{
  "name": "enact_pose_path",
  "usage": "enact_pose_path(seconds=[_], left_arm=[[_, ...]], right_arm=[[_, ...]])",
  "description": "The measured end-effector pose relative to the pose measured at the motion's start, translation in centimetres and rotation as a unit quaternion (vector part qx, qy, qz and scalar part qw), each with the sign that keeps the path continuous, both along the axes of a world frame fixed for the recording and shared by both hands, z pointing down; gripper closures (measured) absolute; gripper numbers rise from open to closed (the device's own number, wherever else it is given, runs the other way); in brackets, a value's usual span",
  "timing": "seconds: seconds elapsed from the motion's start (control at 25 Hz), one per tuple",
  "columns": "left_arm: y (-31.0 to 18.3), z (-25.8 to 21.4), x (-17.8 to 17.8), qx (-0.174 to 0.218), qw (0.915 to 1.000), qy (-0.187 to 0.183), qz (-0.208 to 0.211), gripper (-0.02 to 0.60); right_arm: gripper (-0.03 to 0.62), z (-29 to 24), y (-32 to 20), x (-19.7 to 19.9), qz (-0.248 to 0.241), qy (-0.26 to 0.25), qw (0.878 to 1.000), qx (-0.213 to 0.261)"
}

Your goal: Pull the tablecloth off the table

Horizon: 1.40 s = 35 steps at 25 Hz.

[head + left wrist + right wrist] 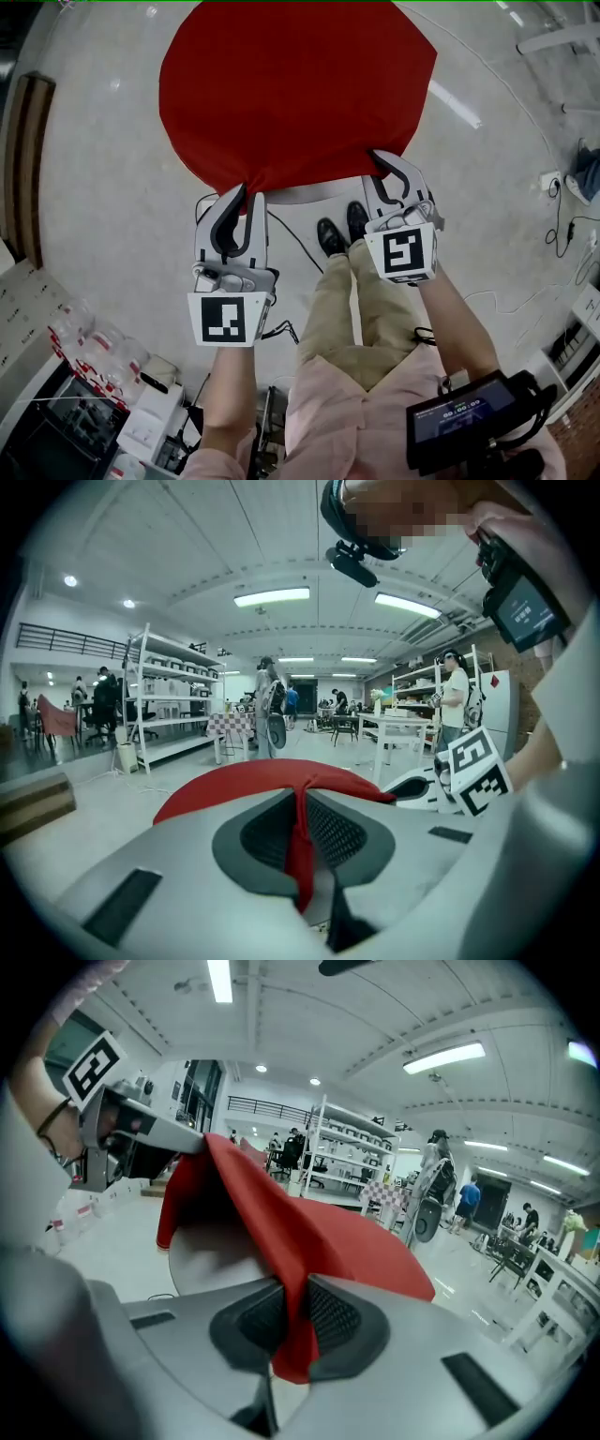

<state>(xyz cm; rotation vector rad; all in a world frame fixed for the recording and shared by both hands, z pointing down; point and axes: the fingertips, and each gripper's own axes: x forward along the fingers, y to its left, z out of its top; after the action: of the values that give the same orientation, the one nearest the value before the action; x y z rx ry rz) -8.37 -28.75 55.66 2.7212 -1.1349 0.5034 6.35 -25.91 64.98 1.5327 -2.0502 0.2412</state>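
Note:
A red tablecloth (295, 84) covers a round table, whose pale near rim (305, 195) shows where the cloth is lifted. My left gripper (246, 190) is shut on the cloth's near edge at the left; in the left gripper view a pinched fold of the red cloth (301, 841) runs between the jaws of my left gripper (302, 799). My right gripper (379, 161) is shut on the near edge at the right. In the right gripper view the cloth (281, 1213) rises in a ridge out of my right gripper (295, 1302), baring the tabletop (211, 1265).
A person's legs and black shoes (340, 231) stand just before the table. Cables (291, 239) trail over the pale floor. Boxes and gear (103, 375) crowd the lower left. Shelving racks (173, 700) and other tables (398, 728) stand far behind.

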Motion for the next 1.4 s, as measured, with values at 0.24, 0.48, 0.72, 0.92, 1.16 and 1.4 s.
enact_pose_path(seconds=[0.24,0.48,0.72,0.92,1.16,1.4], left_arm=[[0.1,-0.4,0.9,0.0,0.9993,0.0,-0.039,0.534],[0.1,-2.8,1.9,0.018,0.9987,0.005,-0.046,0.534],[0.0,-5.9,2.3,0.036,0.9974,0.019,-0.06,0.534],[-0.1,-8.4,2.4,0.05,0.9964,0.021,-0.065,0.534],[-0.2,-11.2,2.5,0.07,0.9942,0.03,-0.075,0.534],[0.5,-14.1,1.6,0.083,0.9922,0.038,-0.084,0.534]], right_arm=[[0.565,-4.2,-0.3,2.7,0.015,-0.015,0.999,0.027],[0.565,-8.1,-0.5,4.1,0.026,-0.029,0.998,0.045],[0.565,-12.1,-0.8,4.7,0.032,-0.044,0.996,0.066],[0.566,-15.2,-1.2,4.9,0.038,-0.056,0.994,0.085],[0.566,-18.2,-1.6,5.3,0.05,-0.072,0.991,0.103],[0.566,-21.3,-0.9,4.4,0.046,-0.07,0.989,0.118]])
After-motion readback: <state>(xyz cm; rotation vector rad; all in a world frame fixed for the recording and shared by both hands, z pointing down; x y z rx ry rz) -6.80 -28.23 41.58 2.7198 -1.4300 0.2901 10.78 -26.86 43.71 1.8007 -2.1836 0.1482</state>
